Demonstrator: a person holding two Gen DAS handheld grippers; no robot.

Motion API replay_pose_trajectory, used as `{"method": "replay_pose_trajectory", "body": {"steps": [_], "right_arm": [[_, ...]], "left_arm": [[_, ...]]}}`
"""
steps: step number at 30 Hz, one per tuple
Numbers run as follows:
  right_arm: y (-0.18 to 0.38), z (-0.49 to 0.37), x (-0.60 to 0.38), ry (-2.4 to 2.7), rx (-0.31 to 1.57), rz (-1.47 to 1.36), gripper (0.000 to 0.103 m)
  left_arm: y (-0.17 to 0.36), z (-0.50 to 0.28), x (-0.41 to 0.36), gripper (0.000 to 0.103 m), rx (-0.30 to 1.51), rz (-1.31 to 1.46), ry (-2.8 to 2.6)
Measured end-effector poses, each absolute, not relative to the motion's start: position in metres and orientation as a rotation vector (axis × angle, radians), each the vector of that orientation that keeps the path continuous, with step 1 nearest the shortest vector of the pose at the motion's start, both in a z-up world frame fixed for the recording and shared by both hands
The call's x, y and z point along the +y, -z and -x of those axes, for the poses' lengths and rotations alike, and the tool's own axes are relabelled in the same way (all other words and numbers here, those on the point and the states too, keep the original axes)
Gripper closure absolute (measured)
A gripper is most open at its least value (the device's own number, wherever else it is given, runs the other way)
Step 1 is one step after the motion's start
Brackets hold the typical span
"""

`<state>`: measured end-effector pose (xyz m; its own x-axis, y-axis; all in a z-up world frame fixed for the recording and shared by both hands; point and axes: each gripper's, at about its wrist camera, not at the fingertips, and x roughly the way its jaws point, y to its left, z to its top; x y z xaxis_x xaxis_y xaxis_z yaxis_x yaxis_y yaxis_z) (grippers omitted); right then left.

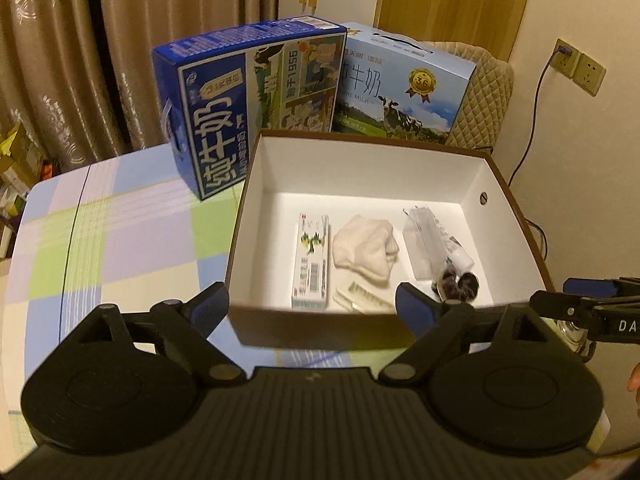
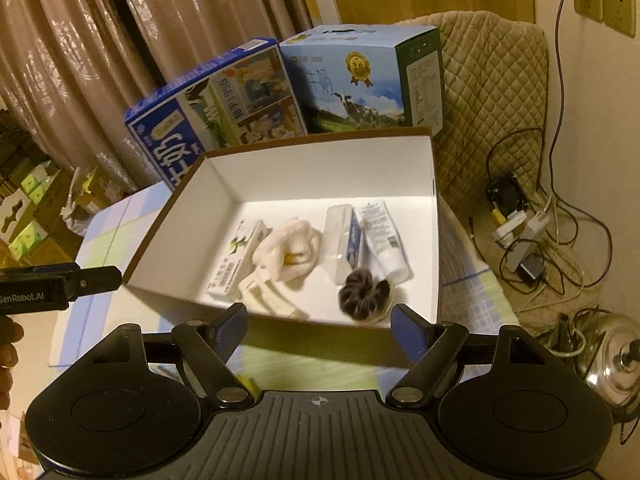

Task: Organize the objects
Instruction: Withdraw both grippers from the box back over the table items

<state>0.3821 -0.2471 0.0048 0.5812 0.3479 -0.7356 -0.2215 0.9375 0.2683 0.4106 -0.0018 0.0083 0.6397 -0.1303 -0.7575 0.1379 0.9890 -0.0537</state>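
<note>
An open brown box with a white inside [image 1: 320,160] [image 2: 224,184] stands on the checked tablecloth. In it lie a small carton [image 1: 311,264] [image 2: 234,258], a cream cloth [image 1: 366,250] [image 2: 290,250], a pale comb [image 1: 358,300] [image 2: 268,298], a clear case [image 1: 420,240] [image 2: 340,236], a white tube [image 1: 456,248] [image 2: 384,240] and a dark hair scrunchie [image 1: 458,282] [image 2: 364,296]. My left gripper [image 1: 312,310] [image 2: 96,276] is open at the box's near wall, empty. My right gripper [image 2: 320,326] [image 1: 560,300] is open and empty before the box's near right corner.
Two milk cartons stand behind the box, a dark blue one [image 1: 240,108] [image 2: 208,112] and a light blue one [image 1: 404,88] [image 2: 360,80]. A quilted chair back [image 2: 492,100], cables on the floor [image 2: 528,232], a metal kettle [image 2: 612,364] and curtains [image 1: 100,40] surround the table.
</note>
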Motion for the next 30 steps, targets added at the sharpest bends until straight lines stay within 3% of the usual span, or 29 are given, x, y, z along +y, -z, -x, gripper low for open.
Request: {"method": "replay_pose_trajectory", "body": {"steps": [30], "right_arm": [[0.016,-0.301,-0.24,-0.341,0.985,-0.14,0.026]], "left_arm": [[0.026,-0.304,0.02,0.012,1.005,0.011,0.082]]}}
